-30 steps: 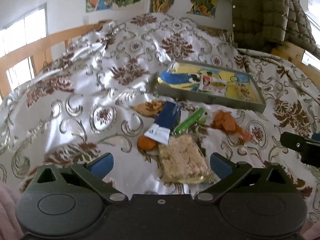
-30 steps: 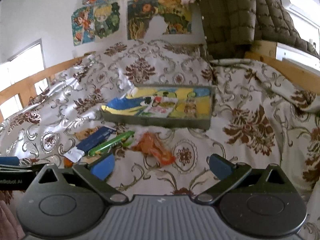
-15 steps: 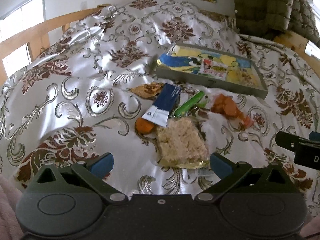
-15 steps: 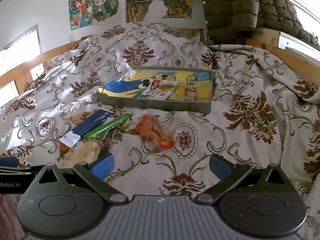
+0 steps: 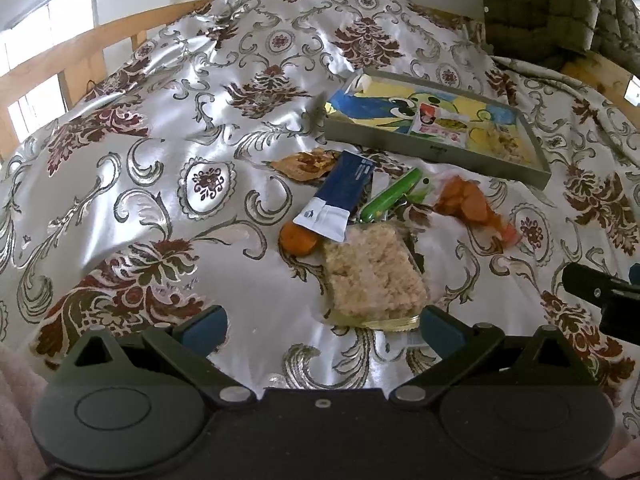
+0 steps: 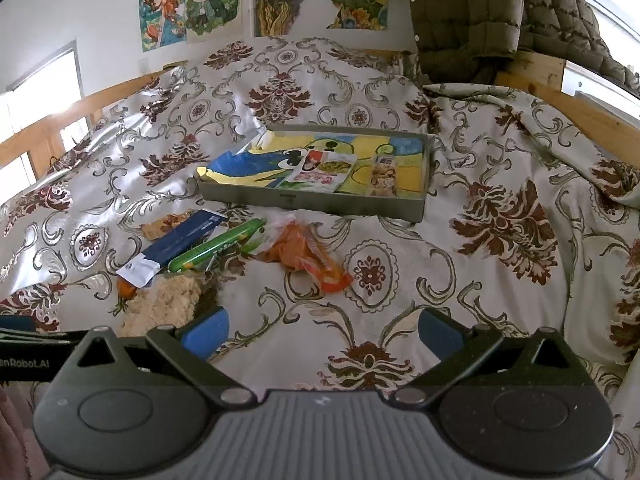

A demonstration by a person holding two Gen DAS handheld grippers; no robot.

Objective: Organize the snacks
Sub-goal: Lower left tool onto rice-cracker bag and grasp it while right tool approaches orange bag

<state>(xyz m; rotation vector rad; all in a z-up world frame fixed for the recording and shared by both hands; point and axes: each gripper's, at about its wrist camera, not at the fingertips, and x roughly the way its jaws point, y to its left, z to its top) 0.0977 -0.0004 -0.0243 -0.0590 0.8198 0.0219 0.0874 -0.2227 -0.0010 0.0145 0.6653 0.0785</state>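
A pile of snacks lies on the patterned bedspread: a pale rice-crisp block (image 5: 374,276) (image 6: 164,302), a dark blue packet (image 5: 340,196) (image 6: 180,240), a green stick (image 5: 394,194) (image 6: 218,244), an orange wrapped snack (image 5: 466,202) (image 6: 304,254), a small round orange piece (image 5: 297,239) and a brown cracker pack (image 5: 306,164). Beyond them a grey tray (image 5: 436,150) (image 6: 316,202) with a cartoon floor holds a pink-and-green packet (image 6: 322,170) and a small bar (image 6: 384,176). My left gripper (image 5: 322,324) is open just before the rice-crisp block. My right gripper (image 6: 324,328) is open over bare bedspread, right of the pile.
A wooden bed rail (image 5: 56,68) runs along the left, another rail (image 6: 592,116) on the right. An olive quilted jacket (image 6: 472,12) hangs at the back under posters (image 6: 192,4). The right gripper's body (image 5: 604,292) shows at the left wrist view's right edge.
The left gripper has come closer to the pile and tilted down; the rice-crisp block now sits near its fingertips. The right gripper has pulled back slightly. Both stayed open.
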